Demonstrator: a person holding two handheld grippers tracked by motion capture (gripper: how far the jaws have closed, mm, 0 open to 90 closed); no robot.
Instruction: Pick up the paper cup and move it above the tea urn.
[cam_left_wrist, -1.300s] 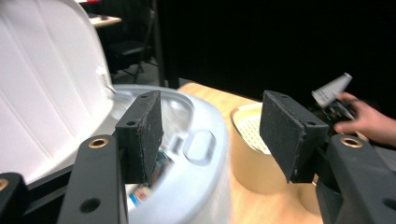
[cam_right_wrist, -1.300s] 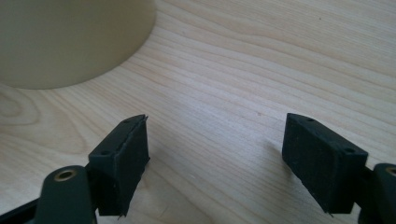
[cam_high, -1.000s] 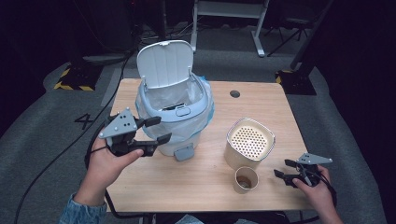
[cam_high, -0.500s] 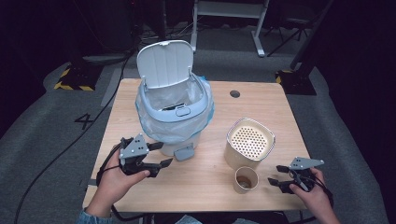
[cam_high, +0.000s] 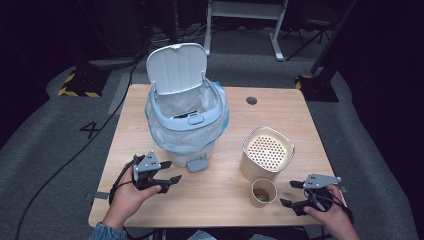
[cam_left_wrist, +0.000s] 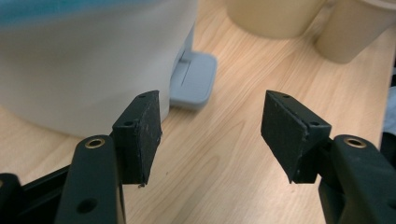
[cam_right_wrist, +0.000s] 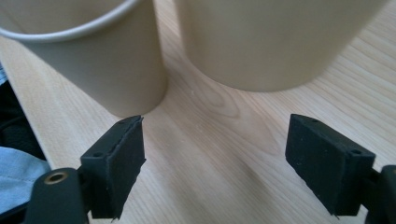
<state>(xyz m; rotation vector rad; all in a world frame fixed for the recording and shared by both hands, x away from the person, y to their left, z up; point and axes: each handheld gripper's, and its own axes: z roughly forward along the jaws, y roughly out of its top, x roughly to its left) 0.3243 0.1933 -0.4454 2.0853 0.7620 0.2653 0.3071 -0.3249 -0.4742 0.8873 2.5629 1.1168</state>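
Paper cup (cam_high: 263, 192) is left standing on the bench (cam_high: 220, 205); right hand-held gripper (cam_high: 295, 193), jaws just opened, and left hand-held gripper (cam_high: 172, 182) are held open and empty.

left: my left gripper (cam_high: 167, 181) low at near-left, jaws wide, nothing between | right: my right gripper (cam_high: 291, 194) near-right, jaws just opened, nothing between
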